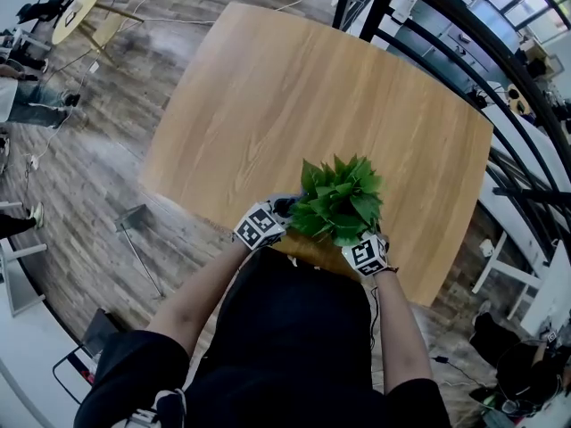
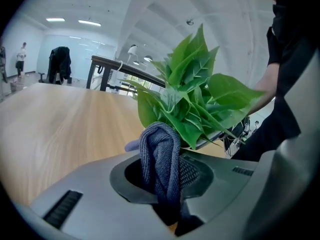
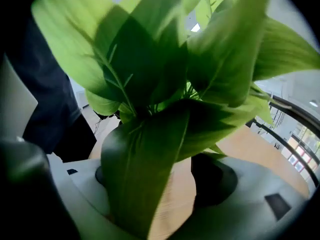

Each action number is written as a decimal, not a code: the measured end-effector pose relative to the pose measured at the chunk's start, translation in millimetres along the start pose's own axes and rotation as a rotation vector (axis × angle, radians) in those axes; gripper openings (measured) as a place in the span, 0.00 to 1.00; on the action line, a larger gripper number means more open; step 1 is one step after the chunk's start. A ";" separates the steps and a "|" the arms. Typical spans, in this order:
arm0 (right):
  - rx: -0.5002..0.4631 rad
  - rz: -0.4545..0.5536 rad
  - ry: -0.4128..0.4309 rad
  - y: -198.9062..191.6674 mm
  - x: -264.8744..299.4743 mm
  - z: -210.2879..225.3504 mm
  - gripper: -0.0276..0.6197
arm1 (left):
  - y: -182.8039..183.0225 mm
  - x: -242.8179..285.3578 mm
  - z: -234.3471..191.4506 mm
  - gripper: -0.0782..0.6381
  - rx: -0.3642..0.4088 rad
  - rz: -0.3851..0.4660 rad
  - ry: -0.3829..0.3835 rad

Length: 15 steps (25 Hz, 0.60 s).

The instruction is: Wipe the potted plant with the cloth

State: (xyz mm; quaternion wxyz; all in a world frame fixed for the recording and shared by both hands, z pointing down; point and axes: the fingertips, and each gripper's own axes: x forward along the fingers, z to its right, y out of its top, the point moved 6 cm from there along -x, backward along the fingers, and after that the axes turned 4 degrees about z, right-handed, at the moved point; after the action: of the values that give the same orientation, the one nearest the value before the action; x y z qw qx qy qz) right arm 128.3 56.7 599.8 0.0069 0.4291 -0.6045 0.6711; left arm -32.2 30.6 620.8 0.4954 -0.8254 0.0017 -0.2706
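Leafy green potted plant [image 1: 339, 203] upright at the table [image 1: 294, 105] edge, bunched grey cloth [image 2: 160, 154] beside its leaves

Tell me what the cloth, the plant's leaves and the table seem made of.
Cloth: grey-blue knitted fabric, matte; fine ribbed loops show.
Leaves: smooth, slightly glossy green with visible veins; live or artificial, cannot tell.
Table: light wood or wood-look laminate, satin; long grain lines run across it.
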 end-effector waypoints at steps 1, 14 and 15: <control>-0.006 -0.005 0.002 0.4 0.8 0.0 0.52 | -1.2 -0.7 1.8 0.23 0.005 -0.002 0.003; 0.029 -0.021 0.005 -7.7 4.7 -8.5 0.52 | -16.6 -3.5 24.1 0.23 -0.069 0.025 -0.024; 0.038 -0.018 0.002 -6.2 4.2 -9.8 0.52 | -15.3 -4.2 22.2 0.23 -0.067 0.025 -0.017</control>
State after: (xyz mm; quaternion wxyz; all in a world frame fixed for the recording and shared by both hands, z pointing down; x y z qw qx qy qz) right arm 123.4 64.2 608.2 0.0055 0.4339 -0.5877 0.6828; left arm -29.9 57.6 623.4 0.4707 -0.8439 0.0170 -0.2570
